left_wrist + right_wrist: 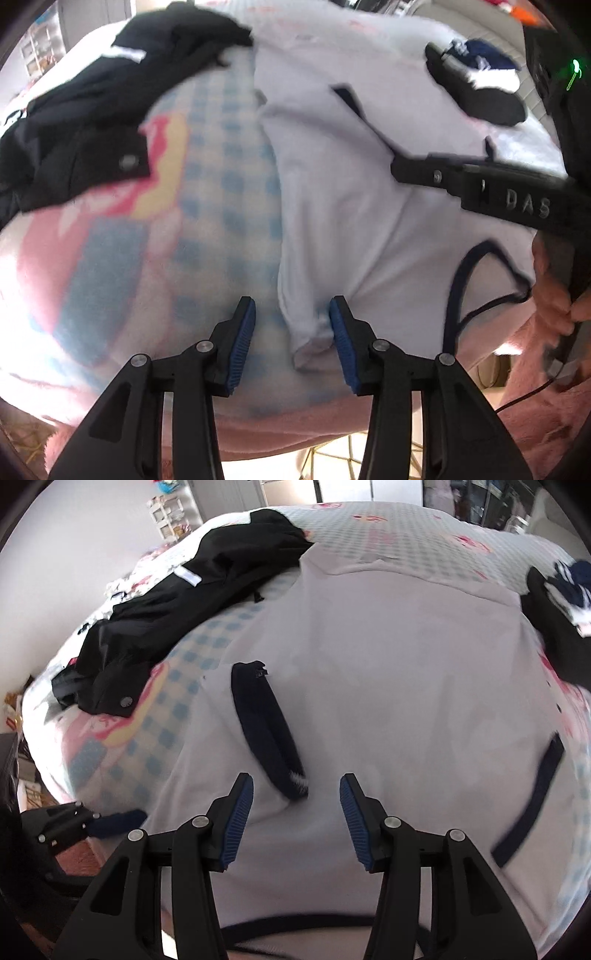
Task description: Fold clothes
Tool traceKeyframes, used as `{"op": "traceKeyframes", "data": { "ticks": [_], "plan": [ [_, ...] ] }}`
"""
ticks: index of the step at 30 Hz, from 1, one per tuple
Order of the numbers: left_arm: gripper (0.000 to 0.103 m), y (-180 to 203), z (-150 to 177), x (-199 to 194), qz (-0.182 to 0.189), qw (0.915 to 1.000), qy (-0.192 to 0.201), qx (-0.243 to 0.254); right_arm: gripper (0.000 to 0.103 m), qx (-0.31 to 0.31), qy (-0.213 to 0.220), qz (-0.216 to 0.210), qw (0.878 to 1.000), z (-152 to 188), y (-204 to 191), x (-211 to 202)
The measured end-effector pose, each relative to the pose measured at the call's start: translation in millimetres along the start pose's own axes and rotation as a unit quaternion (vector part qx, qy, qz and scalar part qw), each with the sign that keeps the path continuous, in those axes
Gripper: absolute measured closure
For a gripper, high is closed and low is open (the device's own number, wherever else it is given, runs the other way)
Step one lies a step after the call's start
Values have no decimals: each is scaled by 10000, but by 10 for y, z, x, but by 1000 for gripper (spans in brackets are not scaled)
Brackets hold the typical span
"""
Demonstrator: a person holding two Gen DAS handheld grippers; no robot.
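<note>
White shirt (369, 686) flat on bed, left tool (291, 319) parted around its sleeve corner, right tool (296, 794) parted, angled down, empty.

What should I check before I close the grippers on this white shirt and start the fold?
1. Left gripper open: ok, jaws apart.
2. Fabric between the left jaws: ok, a folded corner of the white shirt lies there, not pinched yet.
3. Right gripper open: ok, jaws apart over the shirt.
4. Fabric gathered between the right jaws: cannot tell, the cloth there looks flat and only the tip of the dark-trimmed sleeve reaches in.
5. Shirt free of other clothes: not ok, the black garment seems to overlap its far corner.
6. Shirt lying flat: ok, mostly smooth on the checked bedspread.
</note>
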State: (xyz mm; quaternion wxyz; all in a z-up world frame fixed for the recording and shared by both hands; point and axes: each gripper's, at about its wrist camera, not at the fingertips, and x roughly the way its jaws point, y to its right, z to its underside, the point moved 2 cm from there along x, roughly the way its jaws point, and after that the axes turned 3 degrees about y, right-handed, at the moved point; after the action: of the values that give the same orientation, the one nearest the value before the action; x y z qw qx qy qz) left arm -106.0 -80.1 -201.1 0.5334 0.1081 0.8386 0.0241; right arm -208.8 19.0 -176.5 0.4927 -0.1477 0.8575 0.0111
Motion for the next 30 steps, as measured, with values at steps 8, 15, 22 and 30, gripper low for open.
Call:
{"op": "traceKeyframes", "data": {
  "ticks": [8, 15, 22, 30],
  "plan": [
    [58, -77, 36, -156, 50, 10000, -64, 40, 54, 87, -301, 352, 9989, 188, 170, 58],
    [58, -297, -443, -219, 47, 9980, 627, -63, 53, 176, 103, -171, 9996, -32, 225, -184],
    [59, -374, -887, 81, 616, 9966, 536, 106, 50, -821, 31, -280, 9962, -343, -186, -18],
    [59, -391, -1278, 431, 804, 9948, 628, 66, 51, -300, 148, -35, 9994, -441, -28, 229]
  ]
}}
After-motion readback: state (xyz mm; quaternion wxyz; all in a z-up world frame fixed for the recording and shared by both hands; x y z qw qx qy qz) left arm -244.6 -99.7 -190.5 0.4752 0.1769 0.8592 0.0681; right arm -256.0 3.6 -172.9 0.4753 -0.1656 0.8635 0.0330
